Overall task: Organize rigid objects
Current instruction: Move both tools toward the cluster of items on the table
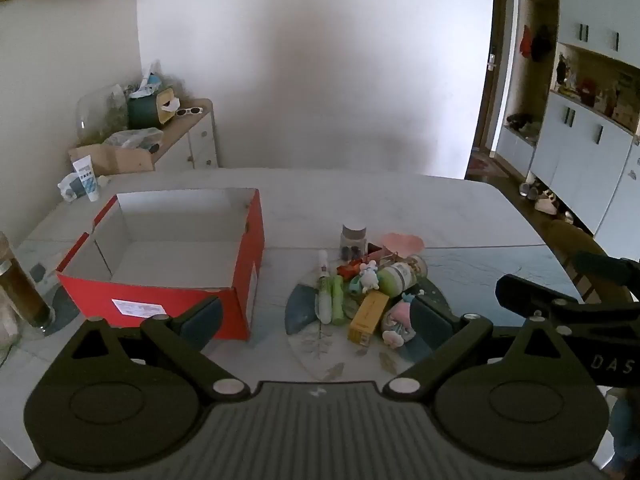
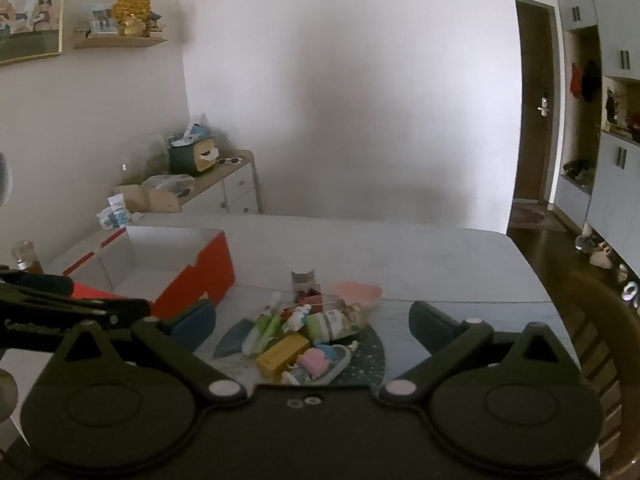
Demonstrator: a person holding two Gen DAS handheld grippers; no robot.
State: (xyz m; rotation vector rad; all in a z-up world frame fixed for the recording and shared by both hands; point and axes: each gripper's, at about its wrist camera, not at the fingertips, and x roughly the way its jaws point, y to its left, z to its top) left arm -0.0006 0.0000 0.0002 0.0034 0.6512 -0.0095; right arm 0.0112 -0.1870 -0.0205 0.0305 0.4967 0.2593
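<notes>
Pile of small stuff [image 1: 366,296] is all sitting on the leaf-shaped mat [image 1: 320,350], just right of the red box [image 1: 168,264], which looks empty, so I'd say nothing's sorted yet. My left gripper [image 1: 316,316] and right gripper [image 2: 312,330] both hang wide open, holding nothing.

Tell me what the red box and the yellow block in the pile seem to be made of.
The red box looks like matte cardboard: thin folded walls, plain pale inside, a printed label on its front. The yellow block looks like a small printed carton, flat-faced with sharp edges, though plastic cannot be ruled out. Both grippers are open and hold nothing.
</notes>
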